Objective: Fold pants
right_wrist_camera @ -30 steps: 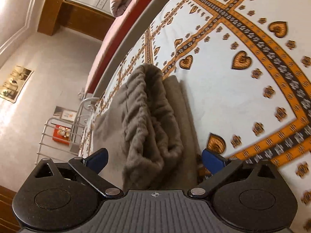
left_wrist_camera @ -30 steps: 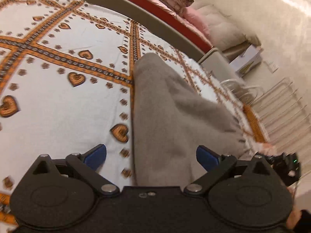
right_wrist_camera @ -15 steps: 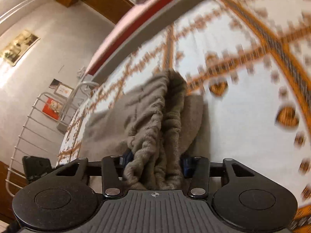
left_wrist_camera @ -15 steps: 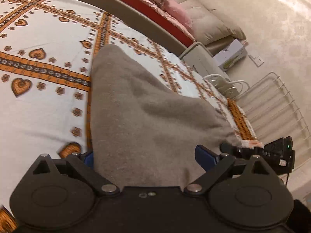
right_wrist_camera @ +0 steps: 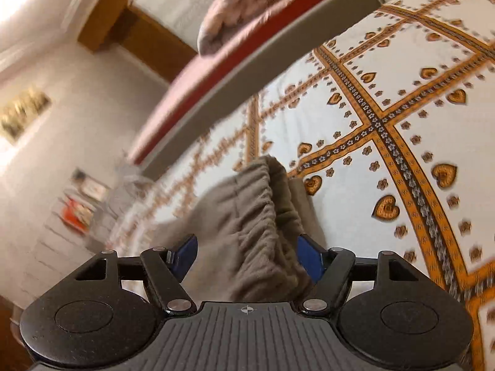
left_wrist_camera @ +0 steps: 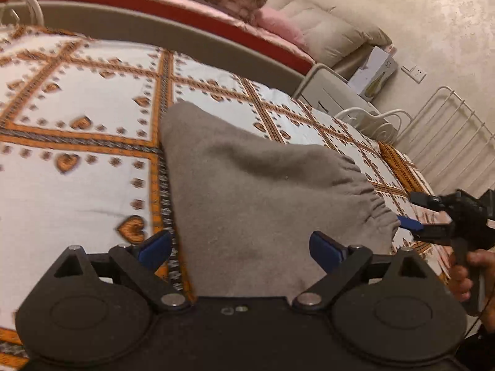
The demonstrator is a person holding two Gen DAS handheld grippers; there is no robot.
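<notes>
Pants (left_wrist_camera: 266, 191) waistband edge between opening right hand-held gripper (right_wrist_camera: 247, 255).

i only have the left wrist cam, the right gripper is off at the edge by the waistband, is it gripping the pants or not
Observer: No. In the right wrist view the right gripper has its jaws opening. The gathered waistband of the pants lies between the fingers, and the pad on the picture's left stands clear of the cloth.
Operator: ok, is it just one layer under that gripper
Observer: No. A flatter lower layer shows beneath the waistband fold, along its side towards the bedspread.
</notes>
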